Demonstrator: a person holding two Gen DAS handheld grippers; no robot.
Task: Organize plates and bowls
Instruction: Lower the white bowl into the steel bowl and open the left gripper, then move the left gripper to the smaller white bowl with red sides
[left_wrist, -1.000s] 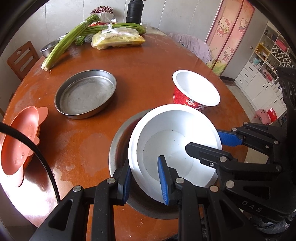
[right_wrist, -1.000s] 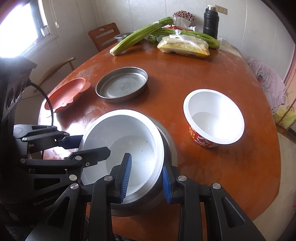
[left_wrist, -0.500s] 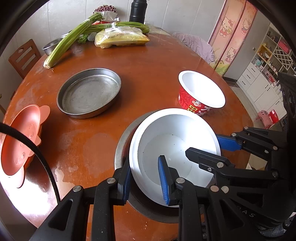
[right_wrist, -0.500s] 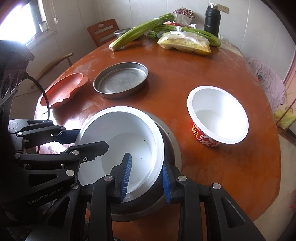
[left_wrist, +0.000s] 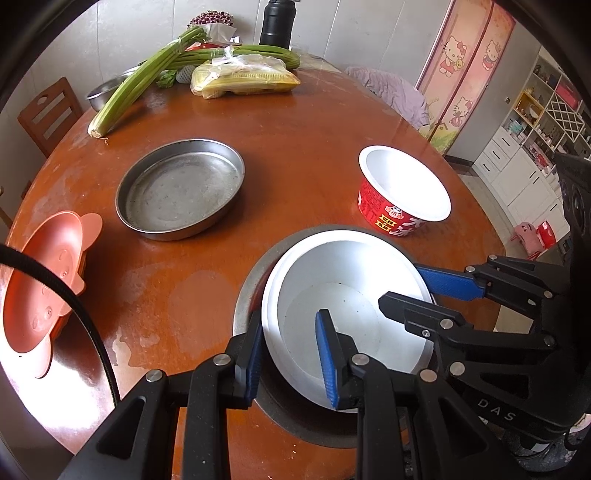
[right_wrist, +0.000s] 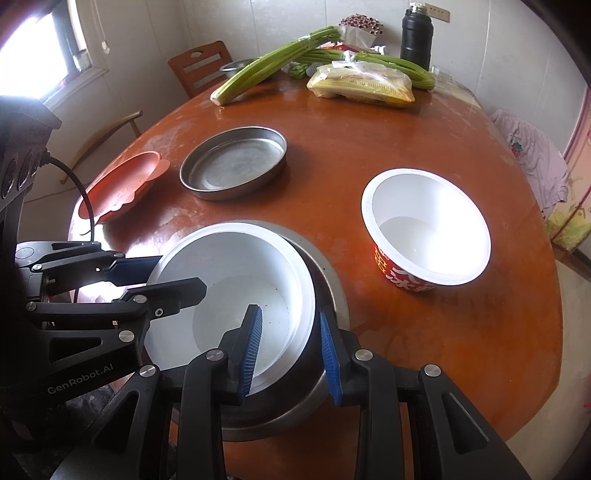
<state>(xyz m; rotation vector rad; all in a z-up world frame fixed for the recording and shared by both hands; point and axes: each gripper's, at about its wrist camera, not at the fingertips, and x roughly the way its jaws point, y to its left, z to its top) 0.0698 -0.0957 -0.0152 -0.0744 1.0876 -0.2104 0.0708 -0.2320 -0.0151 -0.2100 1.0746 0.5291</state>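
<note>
On the round brown table (left_wrist: 303, 155), worn pale in patches near the front edge: white bowl (left_wrist: 347, 314) nested in a steel pan (left_wrist: 247, 306) at the near edge. Left gripper (left_wrist: 291, 354) is clamped on the bowl's left rim, one blue pad inside, one outside. Right gripper (right_wrist: 290, 350) is clamped on the right side, inner pad in the bowl, outer pad against the pan's wall.

Second steel pan (left_wrist: 181, 188) sits empty mid-table, well apart. Red noodle cup (left_wrist: 402, 199), white inside, stands just beyond the nested pair; red wall carries white and yellow Chinese print, too small to read. Orange pig-face plate (left_wrist: 40, 280) overhangs the left edge.

Far side: celery stalks (left_wrist: 147, 81), bagged yellow noodles (left_wrist: 243, 75), black flask (left_wrist: 277, 22), small steel bowl (left_wrist: 105, 92).

Room: white tiled walls, wooden chair (left_wrist: 48, 110), window (right_wrist: 33, 55) on the left, Hello Kitty door panels (left_wrist: 465, 62), white shelving (left_wrist: 535, 122), purple cloth (left_wrist: 388, 90) on a seat.

Writing: "GenRobot.AI" on the left gripper body in the right view, "DAS" on the right gripper body in the left view.
</note>
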